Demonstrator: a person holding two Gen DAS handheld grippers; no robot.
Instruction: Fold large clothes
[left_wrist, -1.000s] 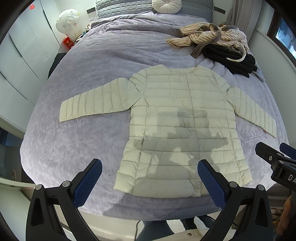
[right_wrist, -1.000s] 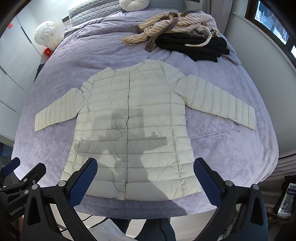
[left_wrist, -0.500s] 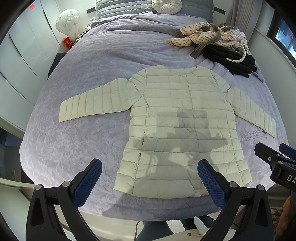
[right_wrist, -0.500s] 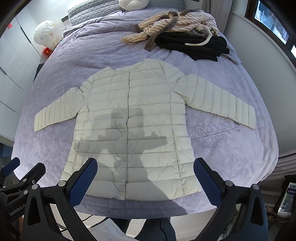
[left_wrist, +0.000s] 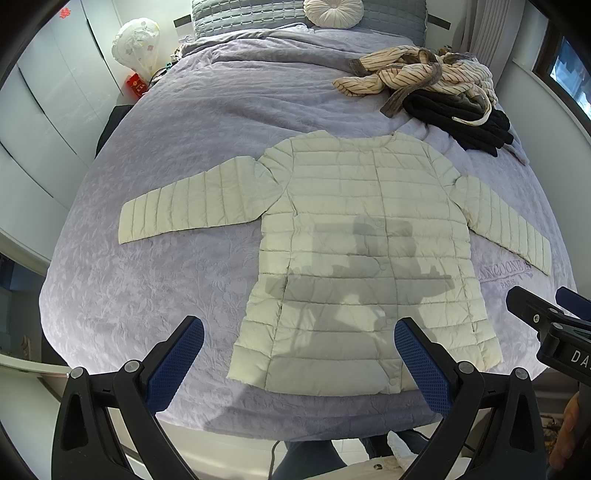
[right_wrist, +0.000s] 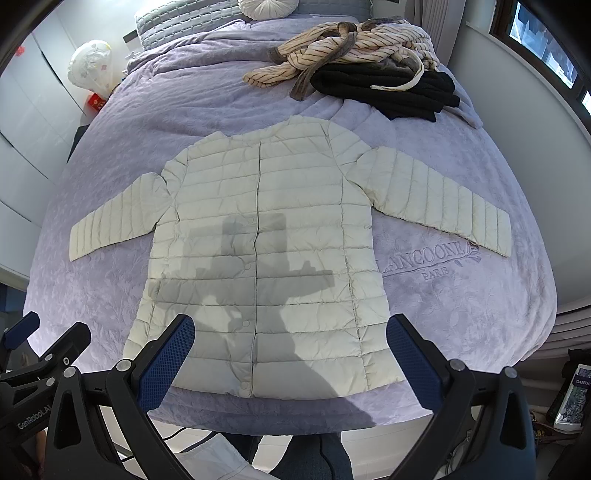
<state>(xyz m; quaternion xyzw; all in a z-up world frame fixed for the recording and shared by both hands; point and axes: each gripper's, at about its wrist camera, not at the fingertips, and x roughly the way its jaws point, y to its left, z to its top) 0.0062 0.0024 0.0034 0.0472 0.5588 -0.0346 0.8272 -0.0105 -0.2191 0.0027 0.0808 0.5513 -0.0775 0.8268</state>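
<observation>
Nothing has shifted; the jacket (left_wrist: 365, 251) still lies flat on the bed (left_wrist: 177, 122); both grippers' jaws hang released; folding unstarted.

Pale quilted jacket (left_wrist: 354, 258) spread flat, front up, on a lilac bedspread (left_wrist: 184, 147), both sleeves out to the sides, snaps closed down the middle. Left gripper (left_wrist: 299, 354) above the hem, blue-padded fingers (left_wrist: 173, 365) wide apart, holding nothing. Right gripper (left_wrist: 554, 332) at the right edge, only partly seen. Striped garment (left_wrist: 417, 74) heaped on black clothes (left_wrist: 458, 118) beyond the collar. Round white cushion (left_wrist: 332, 13) by the headboard.
</observation>
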